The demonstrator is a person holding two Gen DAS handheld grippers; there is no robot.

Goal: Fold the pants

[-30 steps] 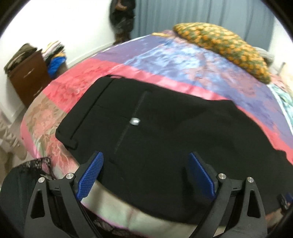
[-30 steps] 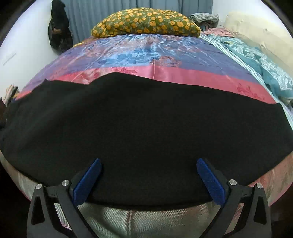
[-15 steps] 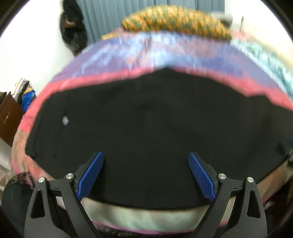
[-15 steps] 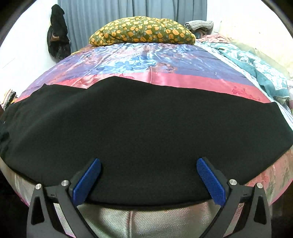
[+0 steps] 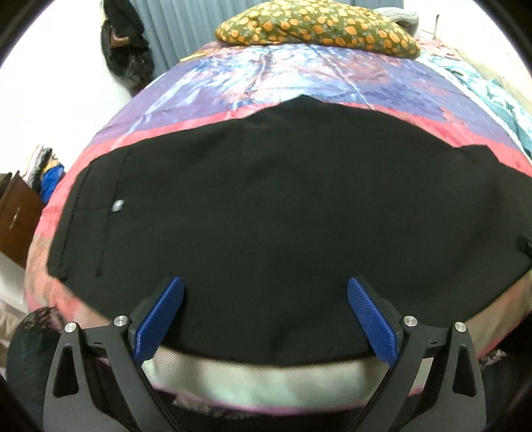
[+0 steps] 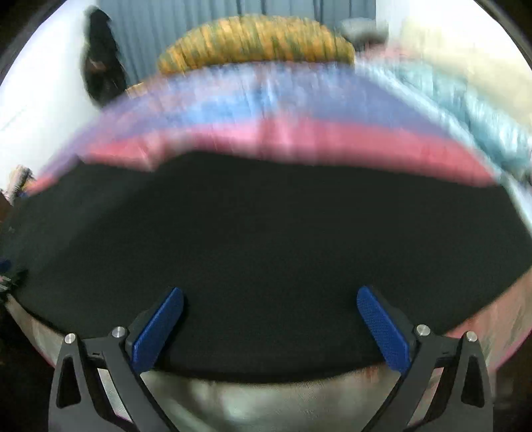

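Black pants (image 5: 266, 216) lie flat across the near part of a bed, waistband and a silver button (image 5: 117, 206) at the left. My left gripper (image 5: 264, 299) is open and empty, hovering over the pants' near edge. The pants also fill the right wrist view (image 6: 266, 249), which is blurred by motion. My right gripper (image 6: 269, 309) is open and empty above their near edge.
The bed has a pink, purple and blue satin cover (image 5: 266, 76). An orange-spotted green pillow (image 5: 316, 23) lies at the far end. A teal blanket (image 5: 498, 93) is at the right. A wooden cabinet (image 5: 16, 216) stands at the left, and dark clothes (image 5: 126, 56) hang on the wall.
The left gripper has swung to the right along the pants, so the waistband slid to the left of its view. The right gripper has started moving and its view has blurred.
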